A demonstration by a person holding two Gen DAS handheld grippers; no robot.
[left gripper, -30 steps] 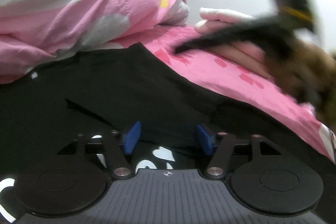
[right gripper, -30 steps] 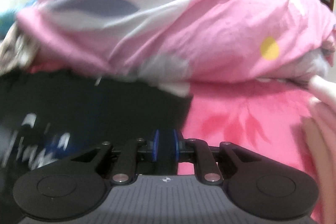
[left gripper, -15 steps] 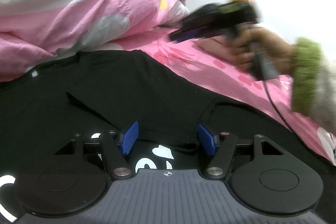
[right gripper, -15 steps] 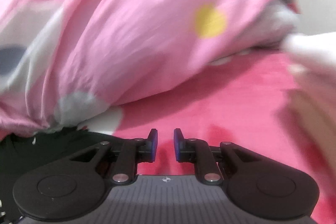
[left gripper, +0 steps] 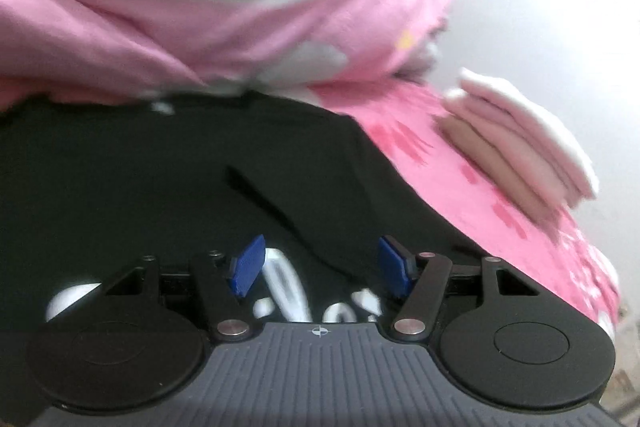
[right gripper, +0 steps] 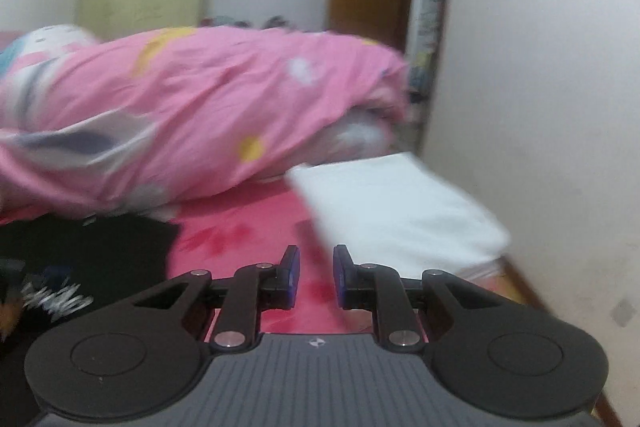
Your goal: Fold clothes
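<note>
The black garment (left gripper: 168, 187) was matt, soft cloth with a smooth white print near the lower edge of the frame. The pink quilt (right gripper: 192, 107) across the upper left looked like thin, creased cotton. The folded stack (right gripper: 396, 211) at centre right was plush, fuzzy fabric. Both grippers were matt black plastic with bare metal pivot pins, ribbed grey housings and blue finger pads (left gripper: 246, 265).
</note>
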